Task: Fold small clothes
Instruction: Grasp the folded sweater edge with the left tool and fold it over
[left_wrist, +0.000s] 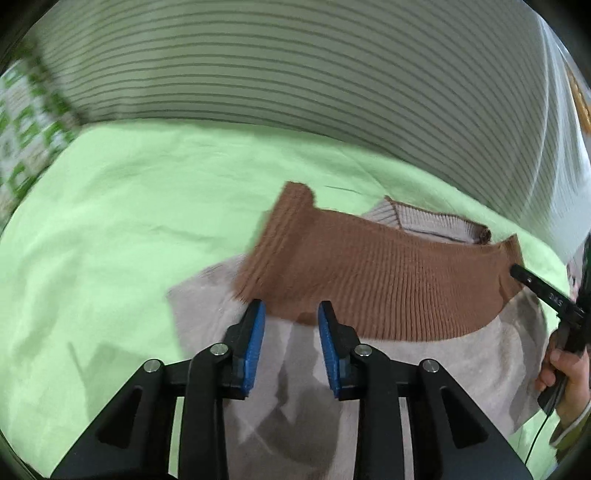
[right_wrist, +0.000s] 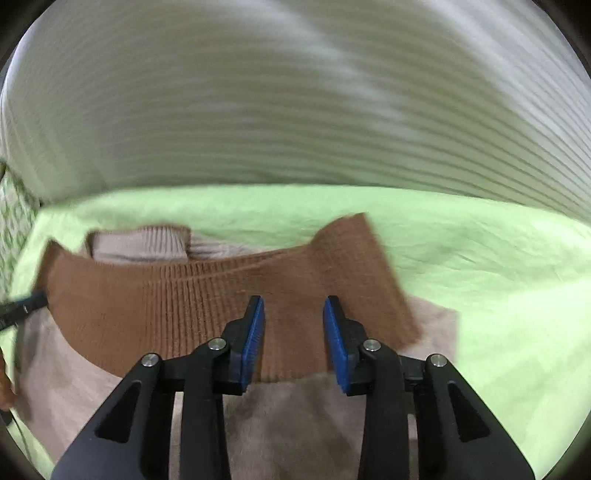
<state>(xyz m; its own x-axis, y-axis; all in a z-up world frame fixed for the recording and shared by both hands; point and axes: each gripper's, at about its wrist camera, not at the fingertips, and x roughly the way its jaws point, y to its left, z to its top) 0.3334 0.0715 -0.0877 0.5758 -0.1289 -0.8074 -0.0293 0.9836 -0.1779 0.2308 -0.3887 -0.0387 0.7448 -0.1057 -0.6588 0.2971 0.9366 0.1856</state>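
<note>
- Both my left gripper and right gripper stand parted, gripping nothing.
- The brown ribbed band lies loose over the beige garment; careless pinching could drag both layers and undo the fold.

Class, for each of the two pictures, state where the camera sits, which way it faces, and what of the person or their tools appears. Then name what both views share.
Left wrist view: sits on the left tool, looking forward and down at the brown ribbed knit on a beige garment; the right tool's finger and a hand show at right.
Right wrist view: sits on the right tool, facing the same knit; the left tool's tip shows at far left.
Shared: knit, beige garment, green sheet, striped fabric.
</note>
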